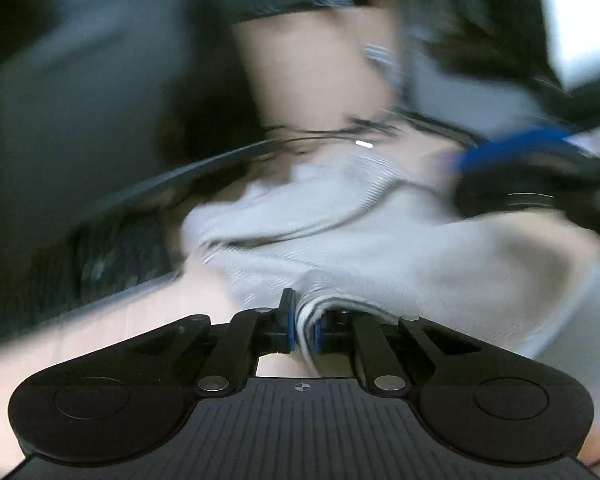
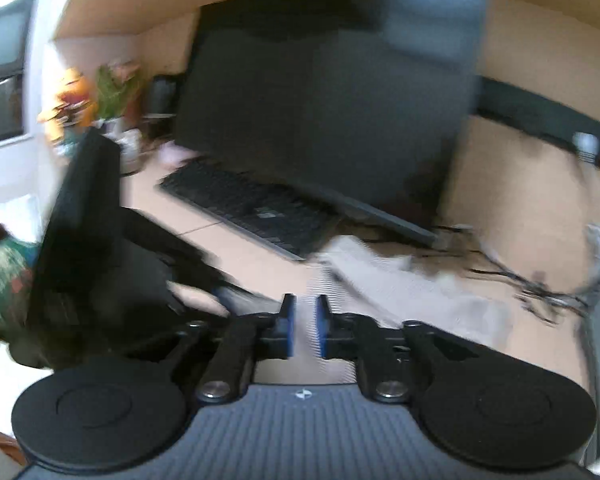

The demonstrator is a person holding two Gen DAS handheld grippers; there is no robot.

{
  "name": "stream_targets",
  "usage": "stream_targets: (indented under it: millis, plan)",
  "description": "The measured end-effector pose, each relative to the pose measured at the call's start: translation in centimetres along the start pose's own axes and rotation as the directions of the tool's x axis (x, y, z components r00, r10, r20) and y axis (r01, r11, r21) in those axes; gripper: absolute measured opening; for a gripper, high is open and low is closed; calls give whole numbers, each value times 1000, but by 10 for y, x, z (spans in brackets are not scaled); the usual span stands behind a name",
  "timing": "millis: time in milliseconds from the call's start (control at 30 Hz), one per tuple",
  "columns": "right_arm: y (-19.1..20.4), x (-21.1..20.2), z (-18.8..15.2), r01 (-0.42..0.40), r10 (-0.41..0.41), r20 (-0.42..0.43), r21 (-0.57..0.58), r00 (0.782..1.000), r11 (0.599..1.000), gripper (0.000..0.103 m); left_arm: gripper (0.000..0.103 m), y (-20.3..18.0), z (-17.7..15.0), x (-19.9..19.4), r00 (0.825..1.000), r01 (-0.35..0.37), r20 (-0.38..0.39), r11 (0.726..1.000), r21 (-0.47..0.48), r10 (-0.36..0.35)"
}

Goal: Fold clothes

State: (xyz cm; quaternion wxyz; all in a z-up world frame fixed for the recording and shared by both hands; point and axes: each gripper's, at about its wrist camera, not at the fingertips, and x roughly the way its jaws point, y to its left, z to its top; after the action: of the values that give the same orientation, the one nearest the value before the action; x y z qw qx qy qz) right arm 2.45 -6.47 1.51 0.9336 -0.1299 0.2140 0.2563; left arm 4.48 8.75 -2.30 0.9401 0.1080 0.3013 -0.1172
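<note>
Left tongs (image 1: pixel 303 322) are clenched on a bunched, striped hem of the pale grey garment (image 1: pixel 372 248); the cloth wads between the blue pads and trails away from them in loose folds. Right tongs (image 2: pixel 303 326) stand slightly parted with nothing between the pads, only blurred cloth and surface behind the gap, so they read as released. The garment lies crumpled on the tan surface (image 2: pixel 228 240), just in front of the black keyboard (image 2: pixel 256 208) and the foot of the dark monitor (image 2: pixel 324 108), with a tangle of cables (image 2: pixel 540 284) near its far side. In the left view the other tool, black with blue trim (image 1: pixel 540 168), hangs over the cloth's far end; both views are badly smeared. Judged step: an early one, gathering an edge to lift and spread the piece, nothing folded flat yet. Next move calls for the right tongs to find a matching edge or corner, so the cloth can be drawn taut between both and laid out clear of the keyboard and cables.
</note>
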Motion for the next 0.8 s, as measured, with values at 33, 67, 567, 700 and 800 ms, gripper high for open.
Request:
stream_targets:
  millis: [33, 67, 567, 700, 800]
  plan:
    - [-13, -7, -10, 48, -48, -9, 22, 999, 999, 38, 10, 16, 1, -2, 1000, 1, -14, 995, -101, -3]
    - [-25, -13, -20, 97, -96, -19, 43, 995, 994, 45, 10, 30, -3, -3, 999, 14, -27, 983, -183, -19]
    - [-44, -4, -134, 179, -148, -287, 84, 946, 980, 53, 14, 85, -52, 4, 981, -54, -183, 825, -563, -61]
    - [-56, 6, -129, 209, -162, -260, 165, 952, 964, 33, 15, 87, -51, 5, 977, -63, -202, 817, -573, -66]
    - [-72, 3, -118, 239, -187, -246, 203, 951, 950, 4, 15, 88, -50, 5, 977, -69, -204, 813, -578, -62]
